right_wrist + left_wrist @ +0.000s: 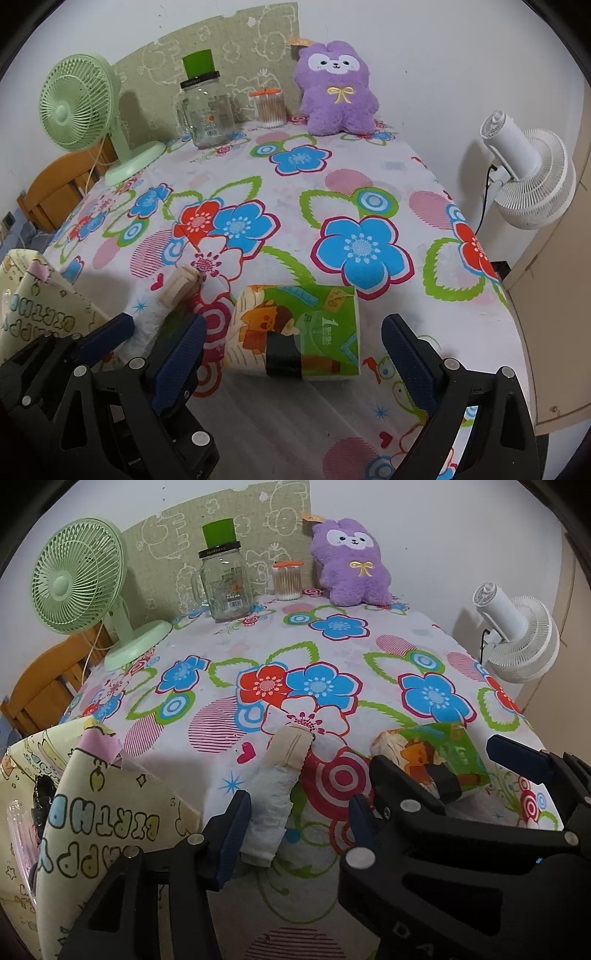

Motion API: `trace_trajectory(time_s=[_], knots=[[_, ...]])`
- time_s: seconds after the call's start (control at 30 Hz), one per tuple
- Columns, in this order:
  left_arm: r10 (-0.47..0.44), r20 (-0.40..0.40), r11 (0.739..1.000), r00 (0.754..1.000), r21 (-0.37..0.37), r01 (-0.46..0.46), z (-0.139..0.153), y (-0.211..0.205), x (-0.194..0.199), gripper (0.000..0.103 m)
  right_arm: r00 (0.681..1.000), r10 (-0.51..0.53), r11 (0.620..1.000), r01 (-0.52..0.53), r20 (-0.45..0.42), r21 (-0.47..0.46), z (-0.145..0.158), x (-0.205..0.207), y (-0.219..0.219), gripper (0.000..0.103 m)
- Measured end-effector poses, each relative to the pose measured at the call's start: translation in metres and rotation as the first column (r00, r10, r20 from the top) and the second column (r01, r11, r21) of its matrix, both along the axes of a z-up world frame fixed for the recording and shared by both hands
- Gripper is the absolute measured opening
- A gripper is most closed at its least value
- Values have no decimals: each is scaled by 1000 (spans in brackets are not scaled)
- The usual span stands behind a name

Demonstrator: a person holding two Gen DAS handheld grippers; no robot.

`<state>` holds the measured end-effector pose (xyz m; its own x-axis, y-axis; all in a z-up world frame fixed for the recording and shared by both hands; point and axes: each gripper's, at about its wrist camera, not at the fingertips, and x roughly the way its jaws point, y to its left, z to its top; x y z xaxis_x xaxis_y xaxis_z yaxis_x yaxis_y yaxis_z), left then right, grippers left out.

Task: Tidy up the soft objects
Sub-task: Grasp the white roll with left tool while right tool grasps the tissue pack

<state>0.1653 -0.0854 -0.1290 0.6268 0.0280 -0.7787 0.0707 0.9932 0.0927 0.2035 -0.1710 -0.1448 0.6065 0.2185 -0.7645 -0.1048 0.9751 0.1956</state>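
A white and beige sock (275, 797) lies on the flowered tablecloth (332, 657), between the open fingers of my left gripper (295, 830). It also shows in the right wrist view (166, 306). A green tissue pack (295, 328) lies flat between the wide-open fingers of my right gripper (295, 354); it also shows in the left wrist view (436, 757). A purple plush toy (349, 563) sits upright at the table's far edge, also in the right wrist view (334, 88). A yellow "Happy Birthday" bag (85, 812) stands at the near left.
At the back stand a green fan (77, 587), a glass jar with a green lid (225, 579) and a cotton swab tub (287, 580). A white fan (532, 170) stands off the table's right. A wooden chair (40, 686) is at the left. A beige cabinet (554, 295) is right.
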Motion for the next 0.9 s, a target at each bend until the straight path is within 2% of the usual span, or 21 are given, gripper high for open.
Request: trace_trajectory(time_s=[0.07, 0.27, 0.43, 0.57, 0.73, 0.77, 0.8, 0.9], knots=[[-1, 1, 1000, 1000, 9, 1, -2, -1, 1, 58, 1000, -1, 1000, 1, -11, -2, -4, 3, 0, 95], [-17, 9, 999, 1000, 31, 17, -5, -5, 2, 64, 998, -9, 1000, 9, -57, -2, -13, 9, -3, 78], [-18, 17, 999, 1000, 30, 17, -7, -6, 4, 67, 999, -14, 1000, 13, -52, -20, -13, 8, -4, 74], [-15, 10, 1000, 1000, 8, 15, -7, -3, 5, 66, 999, -17, 1000, 17, -51, -9, -11, 6, -7, 74], [8, -4, 1000, 1000, -5, -8, -5, 3, 8, 34, 999, -10, 1000, 11, -44, 13, -7, 3, -8, 74], [15, -9, 1000, 1000, -8, -15, -4, 5, 10, 31, 999, -7, 1000, 8, -37, 14, -4, 2, -8, 74], [18, -9, 1000, 1000, -6, -18, -4, 6, 9, 23, 999, -6, 1000, 6, -33, 13, -3, 1, -8, 74], [15, -7, 1000, 1000, -9, -15, -3, 6, 8, 16, 1000, 0, 1000, 1, -26, 17, 1, -1, -7, 74]])
